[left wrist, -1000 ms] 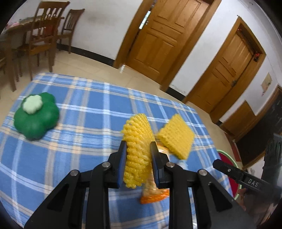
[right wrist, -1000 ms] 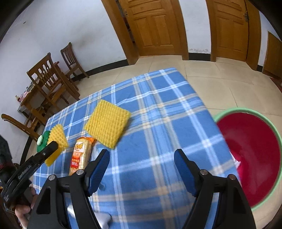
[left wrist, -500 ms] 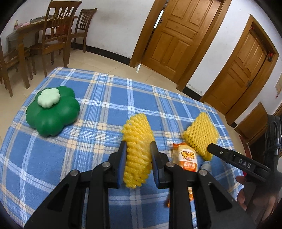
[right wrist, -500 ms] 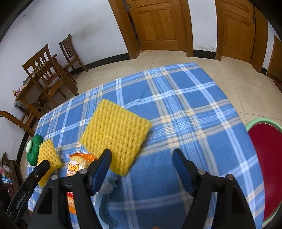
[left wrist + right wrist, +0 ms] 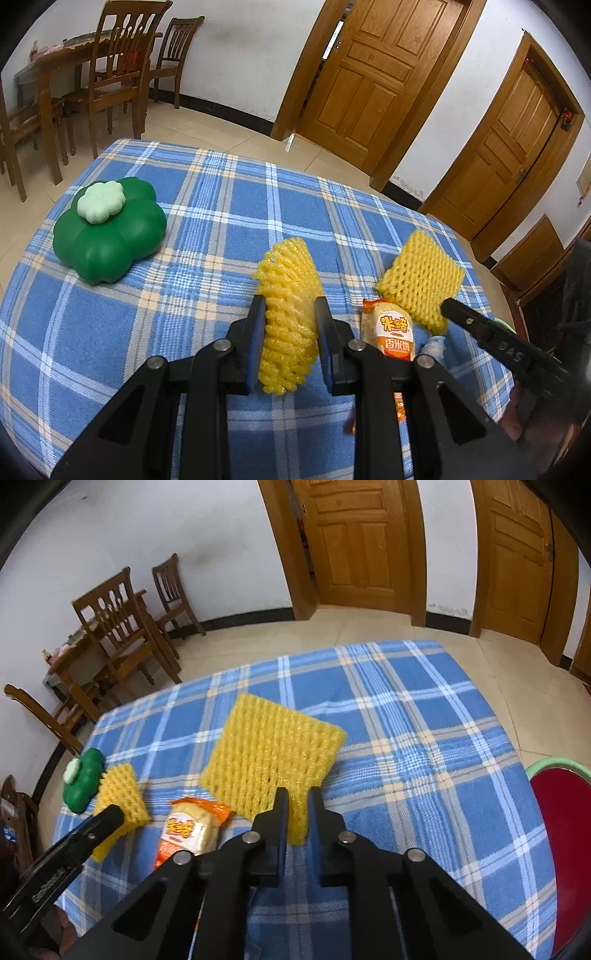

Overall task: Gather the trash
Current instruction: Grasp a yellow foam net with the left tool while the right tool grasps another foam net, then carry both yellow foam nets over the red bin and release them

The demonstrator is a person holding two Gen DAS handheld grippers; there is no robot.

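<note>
Fingers (image 5: 297, 794) pinch flat foam net (image 5: 271, 755) (corner nearest); left fingers (image 5: 289, 301) clamp upright foam sleeve (image 5: 288, 314).

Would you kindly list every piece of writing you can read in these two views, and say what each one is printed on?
"米多奇" and "香米饼": on the snack packet lying on the blue checked tablecloth.
"DAS": on the side of the right gripper, seen from the left wrist view.
Embossed lettering on the left gripper in the right wrist view: too blurred to read.
</note>
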